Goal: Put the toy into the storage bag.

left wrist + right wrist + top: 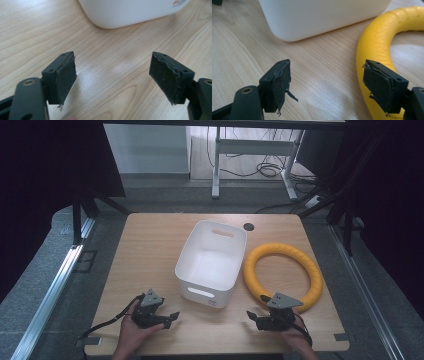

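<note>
A pale wooden table [150, 250] stands on a grey floor, with dark curtains at both sides and a white desk frame [250, 155] behind it. One yellow ring [283, 276] lies flat on the table, just ahead of the right gripper [260, 316] and to its right side; the ring's near arc passes close by that gripper's right jaw. The right gripper's jaws stand wide apart with nothing between them. One white bin [212, 262] sits upright ahead of both grippers, between them, just beside the ring. The left gripper [170, 319] rests near the table's front edge, jaws spread and empty, with bare wood ahead of it up to the bin's near corner. Left of the left gripper, wide free table runs to the edge.
</note>
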The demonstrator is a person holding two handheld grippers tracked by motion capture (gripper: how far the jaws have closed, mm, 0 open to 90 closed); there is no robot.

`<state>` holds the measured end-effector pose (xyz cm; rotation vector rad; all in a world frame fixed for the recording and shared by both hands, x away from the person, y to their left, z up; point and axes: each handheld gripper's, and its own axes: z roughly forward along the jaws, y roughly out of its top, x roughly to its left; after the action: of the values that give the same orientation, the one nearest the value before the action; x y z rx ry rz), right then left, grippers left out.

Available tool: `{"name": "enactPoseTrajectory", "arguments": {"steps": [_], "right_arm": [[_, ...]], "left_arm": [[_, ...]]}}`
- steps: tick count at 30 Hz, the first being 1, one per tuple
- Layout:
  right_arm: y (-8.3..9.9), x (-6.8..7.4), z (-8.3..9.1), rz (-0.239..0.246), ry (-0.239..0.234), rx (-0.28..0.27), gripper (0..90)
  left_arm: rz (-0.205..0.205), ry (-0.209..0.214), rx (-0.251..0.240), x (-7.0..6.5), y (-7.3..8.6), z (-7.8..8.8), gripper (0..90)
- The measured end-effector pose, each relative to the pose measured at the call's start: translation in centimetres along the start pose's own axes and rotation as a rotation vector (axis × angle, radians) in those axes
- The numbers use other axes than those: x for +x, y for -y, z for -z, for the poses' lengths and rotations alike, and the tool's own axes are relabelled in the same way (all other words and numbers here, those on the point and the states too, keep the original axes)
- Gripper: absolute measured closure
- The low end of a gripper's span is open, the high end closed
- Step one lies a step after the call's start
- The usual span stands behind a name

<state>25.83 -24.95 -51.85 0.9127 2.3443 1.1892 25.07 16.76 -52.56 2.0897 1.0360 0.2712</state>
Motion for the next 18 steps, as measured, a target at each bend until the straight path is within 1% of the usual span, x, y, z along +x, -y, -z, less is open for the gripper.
{"name": "enactPoseTrajectory", "arguments": {"steps": [1, 3, 6, 7, 8, 9, 10, 11, 12, 13, 16, 18], "right_arm": [[0.0, 0.0, -0.1, -0.002, -0.003, 0.01, 22.8], [0.1, -0.1, -0.1, -0.003, -0.002, 0.012, 23.3], [0.2, -0.4, 0.0, -0.033, -0.007, 0.017, 24.7], [0.2, -0.4, 0.0, -0.033, -0.007, 0.017, 24.7], [0.1, -0.6, 0.1, -0.056, -0.015, 0.014, 24.8], [0.1, -0.6, 0.1, -0.062, -0.018, 0.014, 24.6], [0.0, -0.6, 0.1, -0.065, -0.019, 0.017, 24.6], [-0.1, -0.6, 0.2, -0.068, -0.022, 0.017, 24.6], [-0.1, -0.6, 0.3, -0.065, -0.022, 0.02, 24.5], [-0.1, -0.6, 0.3, -0.065, -0.022, 0.02, 24.5], [-0.5, -0.7, 0.9, -0.049, -0.028, 0.02, 24.6], [-0.8, -0.8, 1.1, -0.031, -0.028, 0.025, 24.4]], "left_arm": [[0.003, 0.003, -0.004, 0.0, 0.0, 0.0, 23.4], [0.007, 0.007, -0.007, -0.1, 0.0, 0.0, 24.1], [0.008, 0.001, -0.01, -0.2, 0.0, 0.0, 24.2], [0.008, 0.001, -0.01, -0.2, 0.0, 0.0, 24.2], [-0.014, -0.021, -0.006, -0.5, -0.1, 0.0, 24.2], [-0.014, -0.021, -0.006, -0.5, -0.1, 0.0, 24.2], [-0.035, -0.029, -0.005, -1.0, -0.3, 0.0, 24.1], [-0.043, -0.027, -0.008, -1.3, -0.4, 0.0, 23.7], [-0.034, -0.015, -0.012, -1.3, -0.4, 0.1, 23.5], [-0.034, -0.015, -0.012, -1.3, -0.4, 0.1, 23.5], [-0.033, -0.031, -0.004, -1.2, -0.4, 0.1, 23.5], [-0.031, -0.028, -0.008, -1.1, -0.5, 0.2, 23.5]]}}
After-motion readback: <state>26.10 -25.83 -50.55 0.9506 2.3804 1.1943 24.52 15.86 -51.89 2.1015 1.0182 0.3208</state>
